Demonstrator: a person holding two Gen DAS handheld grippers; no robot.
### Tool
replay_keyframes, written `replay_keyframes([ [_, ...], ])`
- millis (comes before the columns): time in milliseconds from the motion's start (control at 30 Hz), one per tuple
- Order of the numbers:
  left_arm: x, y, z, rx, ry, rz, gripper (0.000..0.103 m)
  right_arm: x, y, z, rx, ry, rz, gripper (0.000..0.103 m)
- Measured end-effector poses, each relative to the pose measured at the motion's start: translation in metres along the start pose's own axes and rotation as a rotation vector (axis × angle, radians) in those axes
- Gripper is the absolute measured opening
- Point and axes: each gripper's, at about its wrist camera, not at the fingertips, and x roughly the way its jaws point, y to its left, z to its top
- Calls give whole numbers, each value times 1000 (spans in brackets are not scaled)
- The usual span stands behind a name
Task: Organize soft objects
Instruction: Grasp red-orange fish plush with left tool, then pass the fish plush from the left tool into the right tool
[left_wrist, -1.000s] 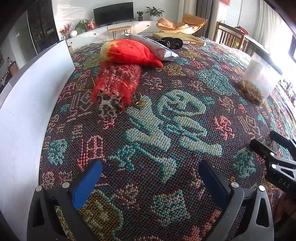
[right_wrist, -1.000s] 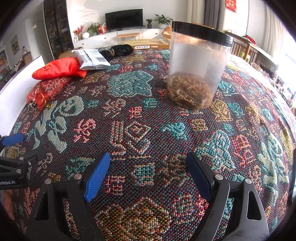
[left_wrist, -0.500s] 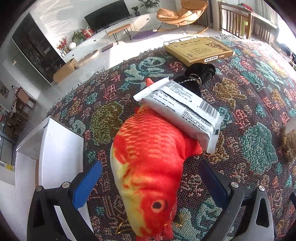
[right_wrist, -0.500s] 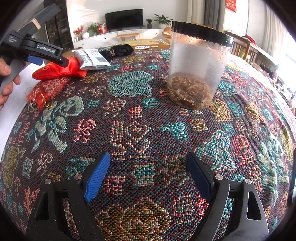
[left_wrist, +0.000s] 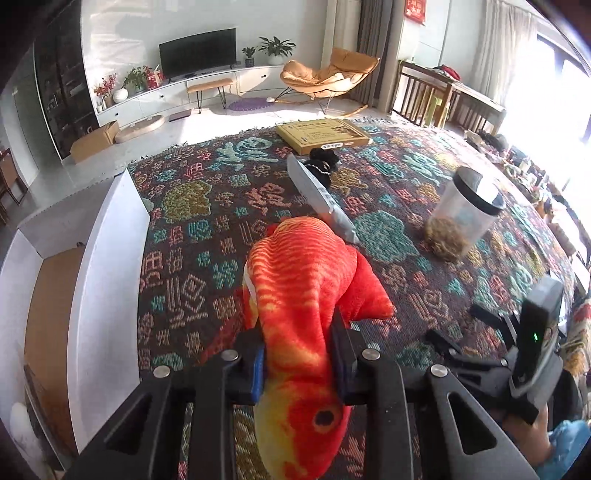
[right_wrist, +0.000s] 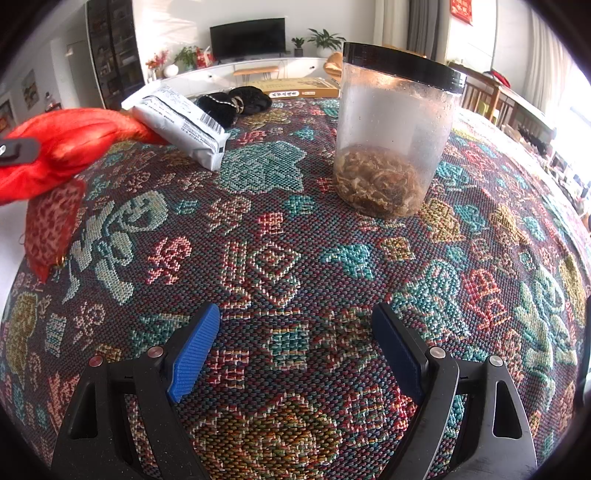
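A red and orange plush fish (left_wrist: 299, 280) hangs head-down toward the camera in my left gripper (left_wrist: 298, 347). The jaws are closing and the blue pads squeeze the fish's body, which is off the patterned tablecloth (left_wrist: 192, 295). The right wrist view shows the fish (right_wrist: 70, 144) raised at the far left above a red mesh pouch (right_wrist: 51, 229) lying on the cloth. A black soft item (right_wrist: 236, 103) lies behind a grey packet (right_wrist: 181, 125). My right gripper (right_wrist: 295, 314) hovers open over bare cloth with nothing between its fingers.
A white box (left_wrist: 103, 258) with an open top stands along the table's left edge. A clear jar (right_wrist: 391, 147) with a black lid and dried contents stands ahead of the right gripper. A flat cardboard box (left_wrist: 321, 134) lies at the far edge.
My left gripper went from open over bare cloth to above the plush fish, then shut on it and lifted it. The right gripper stayed where it was, still open.
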Motion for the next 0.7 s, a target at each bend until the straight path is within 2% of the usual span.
replay_keyframes([
  [100,-18,-17,-51,36,-9,-16,45,0,0,0,0,0,0,87],
  [133,-18,-23,-66,50,-12,-33,57,0,0,0,0,0,0,87],
  [200,-11,-36,-87,102,-6,-40,72,0,0,0,0,-1,0,87],
  [267,1,-50,-102,150,14,-24,74,0,1,0,1,-1,1,87],
  [333,12,-55,-113,156,32,2,75,1,1,0,1,-1,1,87],
  [400,14,-55,-119,139,24,-1,81,0,1,0,1,-1,1,87],
  [567,-3,-39,-123,53,-19,-54,82,-5,-5,-1,42,-31,36,85],
  [633,-18,-29,-122,6,-51,-82,82,-21,-16,-2,125,-86,145,86],
  [700,-40,-17,-121,-39,-106,-95,82,-45,-16,-7,179,-126,317,86],
])
